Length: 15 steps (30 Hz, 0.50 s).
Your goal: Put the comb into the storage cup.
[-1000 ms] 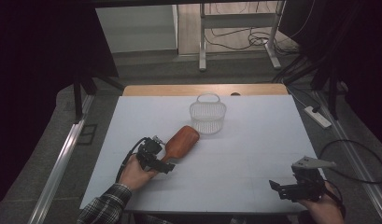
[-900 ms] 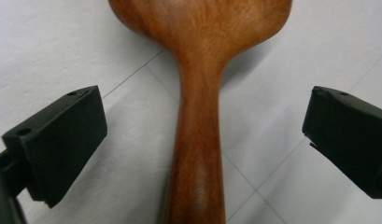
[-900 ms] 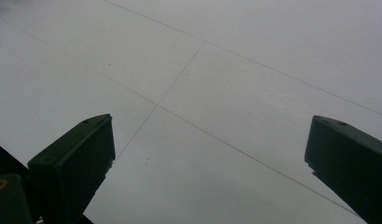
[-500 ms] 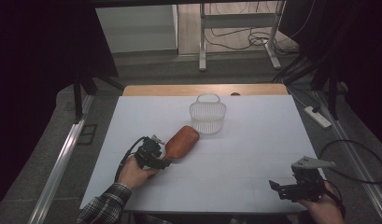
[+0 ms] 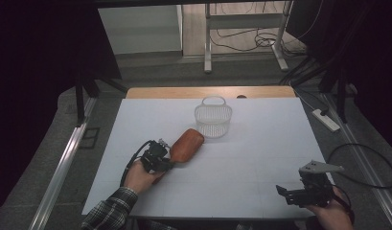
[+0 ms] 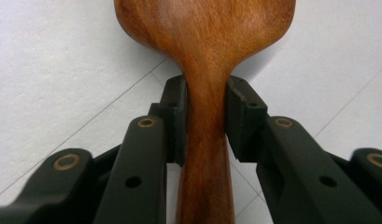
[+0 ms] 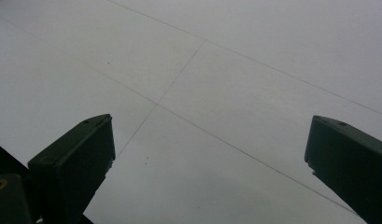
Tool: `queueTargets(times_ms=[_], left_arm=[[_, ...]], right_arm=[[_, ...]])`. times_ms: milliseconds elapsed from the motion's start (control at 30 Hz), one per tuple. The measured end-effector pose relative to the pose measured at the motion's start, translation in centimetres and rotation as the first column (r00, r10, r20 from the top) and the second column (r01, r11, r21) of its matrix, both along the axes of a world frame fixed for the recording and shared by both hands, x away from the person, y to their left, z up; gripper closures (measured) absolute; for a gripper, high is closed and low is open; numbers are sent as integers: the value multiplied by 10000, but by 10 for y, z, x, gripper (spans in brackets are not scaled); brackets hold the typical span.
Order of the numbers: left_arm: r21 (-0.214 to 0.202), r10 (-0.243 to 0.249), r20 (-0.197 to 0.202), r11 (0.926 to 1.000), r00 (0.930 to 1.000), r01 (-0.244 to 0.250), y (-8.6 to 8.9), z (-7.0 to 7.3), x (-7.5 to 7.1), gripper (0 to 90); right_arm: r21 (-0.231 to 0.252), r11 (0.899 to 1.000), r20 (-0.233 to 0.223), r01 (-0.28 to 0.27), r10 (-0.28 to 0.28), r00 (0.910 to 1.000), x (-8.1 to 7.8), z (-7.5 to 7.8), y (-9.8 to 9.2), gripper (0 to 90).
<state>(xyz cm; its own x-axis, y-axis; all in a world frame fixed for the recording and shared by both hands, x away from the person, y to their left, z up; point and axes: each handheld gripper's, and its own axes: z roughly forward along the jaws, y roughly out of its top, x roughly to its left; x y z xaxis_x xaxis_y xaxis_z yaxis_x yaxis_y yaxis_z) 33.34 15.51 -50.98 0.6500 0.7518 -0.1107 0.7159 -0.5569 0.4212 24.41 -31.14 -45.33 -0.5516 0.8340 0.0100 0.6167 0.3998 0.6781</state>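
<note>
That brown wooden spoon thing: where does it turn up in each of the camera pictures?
High view: the wooden spoon lies left of centre on the white table, near the basket, handle in the left gripper.
Left gripper view: spoon centre, handle pinched between the jaws.
Right gripper view: not in it.
Shared landmark: the white table's thin lines.

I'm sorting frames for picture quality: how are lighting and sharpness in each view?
High view: dim, black surroundings, soft detail; the white table is the brightest area. Left gripper view: well lit and sharp, the wooden spoon showing grain, with a soft shadow under its bowl. Right gripper view: grey, low contrast, the jaws dark silhouettes over faint table lines.
</note>
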Motion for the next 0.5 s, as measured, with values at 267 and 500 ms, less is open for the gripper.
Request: queueTargets(times_ms=[267, 500], left_arm=[[-283, -18, -91, 9996, 10000, 15, 3, 0, 2, 714], [-791, -95, -179, 9968, 9998, 80, 10, 0, 2, 715]], right_arm=[[-6, 10000, 20, -14, 14, 10000, 0, 0, 0, 15], [7, 10000, 38, -19, 19, 10000, 0, 0, 0, 15]])
